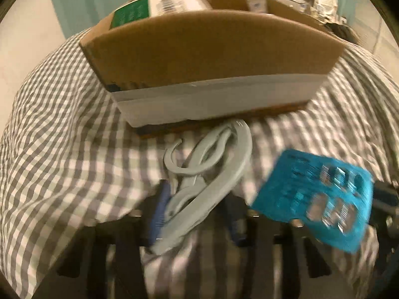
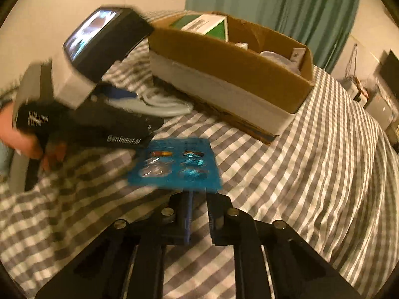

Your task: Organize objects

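Both claws look loaded and the carry to the cardboard box (image 1: pixel 212 57) seems to be the step in hand. The left claw (image 1: pixel 197 214), low in the centre of its frame, is clamped on a bundle of grey hangers (image 1: pixel 212 172) whose far end reaches the foot of the box on the checked bedspread (image 1: pixel 62 124). The right claw (image 2: pixel 197 199) pinches the near edge of a blue blister pack (image 2: pixel 177 164), held above the bedspread mid-frame, near the left claw's body. The next move likely calls for lifting each item over the box's tall wall, clear of the green-and-white carton (image 2: pixel 207 25) inside.
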The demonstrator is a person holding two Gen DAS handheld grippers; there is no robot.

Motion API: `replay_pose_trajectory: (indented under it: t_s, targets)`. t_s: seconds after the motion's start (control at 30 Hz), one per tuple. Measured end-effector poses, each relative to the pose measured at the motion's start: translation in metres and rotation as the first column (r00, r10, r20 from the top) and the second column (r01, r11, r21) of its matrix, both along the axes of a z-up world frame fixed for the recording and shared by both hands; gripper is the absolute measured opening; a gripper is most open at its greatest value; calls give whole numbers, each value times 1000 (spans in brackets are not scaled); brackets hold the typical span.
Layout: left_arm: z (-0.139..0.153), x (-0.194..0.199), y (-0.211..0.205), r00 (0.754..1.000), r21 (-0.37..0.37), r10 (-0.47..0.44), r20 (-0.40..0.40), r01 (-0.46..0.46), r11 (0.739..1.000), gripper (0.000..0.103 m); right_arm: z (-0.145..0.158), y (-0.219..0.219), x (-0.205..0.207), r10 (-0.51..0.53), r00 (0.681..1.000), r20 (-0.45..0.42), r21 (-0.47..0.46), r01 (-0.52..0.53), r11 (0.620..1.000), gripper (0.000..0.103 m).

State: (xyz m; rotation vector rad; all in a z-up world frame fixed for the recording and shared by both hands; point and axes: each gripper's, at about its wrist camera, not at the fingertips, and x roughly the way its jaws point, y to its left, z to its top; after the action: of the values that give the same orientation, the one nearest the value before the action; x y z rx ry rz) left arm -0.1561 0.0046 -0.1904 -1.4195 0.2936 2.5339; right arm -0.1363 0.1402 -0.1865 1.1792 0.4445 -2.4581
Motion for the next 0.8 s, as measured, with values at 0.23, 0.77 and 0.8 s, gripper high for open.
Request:
replay_pose_trajectory:
  t_s: [0.23, 0.77, 0.8]
  targets:
    - [22, 23, 8, 996, -13, -39, -76, 38, 999, 21, 7, 3, 2, -8, 1000, 24, -59, 10, 998, 11]
    - [47, 51, -37, 989, 158, 92, -117, -73, 985, 11, 11, 14, 20, -37, 997, 72, -122, 45, 991, 88]
    - [48, 52, -37, 989, 159, 92, -119, -73, 985, 11, 11, 13, 21, -25, 996, 82, -140, 36, 989, 88]
